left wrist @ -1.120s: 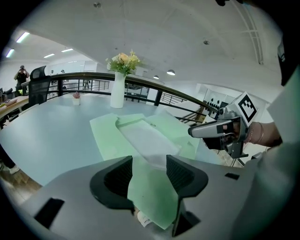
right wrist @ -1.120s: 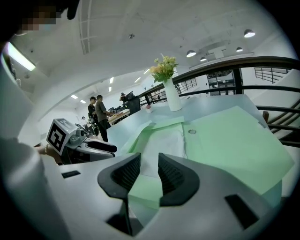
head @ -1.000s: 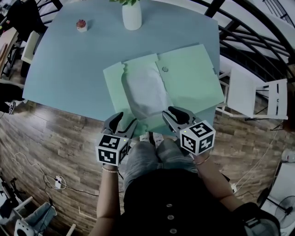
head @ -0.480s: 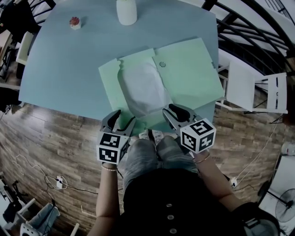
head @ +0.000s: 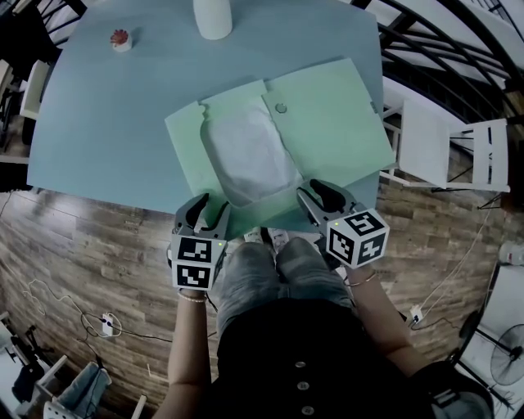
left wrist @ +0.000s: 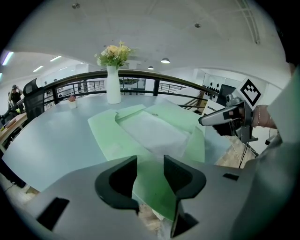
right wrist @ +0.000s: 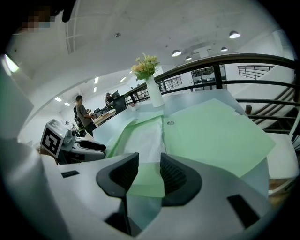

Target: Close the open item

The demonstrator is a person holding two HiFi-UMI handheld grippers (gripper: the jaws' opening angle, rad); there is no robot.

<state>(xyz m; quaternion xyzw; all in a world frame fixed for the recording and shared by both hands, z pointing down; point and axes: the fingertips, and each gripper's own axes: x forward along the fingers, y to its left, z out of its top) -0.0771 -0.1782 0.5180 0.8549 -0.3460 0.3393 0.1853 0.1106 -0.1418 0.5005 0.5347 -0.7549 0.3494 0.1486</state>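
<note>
Nearest the person, the left gripper (head: 206, 206) sits at seven o'clock of the green folder (head: 332, 135), at the bench's (head: 106, 123) near edge. Its jaws stand moderately apart and have just been closing. In the left gripper view the folder's near flap (left wrist: 152, 187) shows in the gap between them, with neither pad pressing on it. The right gripper (head: 310, 189) is at five o'clock of the folder. Its jaws stand narrower, though still apart, and have just been opening. The same flap's corner lies between them, not clamped.

Beyond the grippers the folder lies open and flat in the middle of the pale blue bench. White sheets (head: 246, 151) lie in its centre panel, and a broad flap is spread toward two o'clock with a round snap button (head: 281, 107) near its inner edge.

Farther off, a white vase (head: 213, 18) stands at twelve o'clock and a small red-topped object (head: 121, 38) at ten o'clock. A white chair (head: 458, 155) stands off the bench at three o'clock.
</note>
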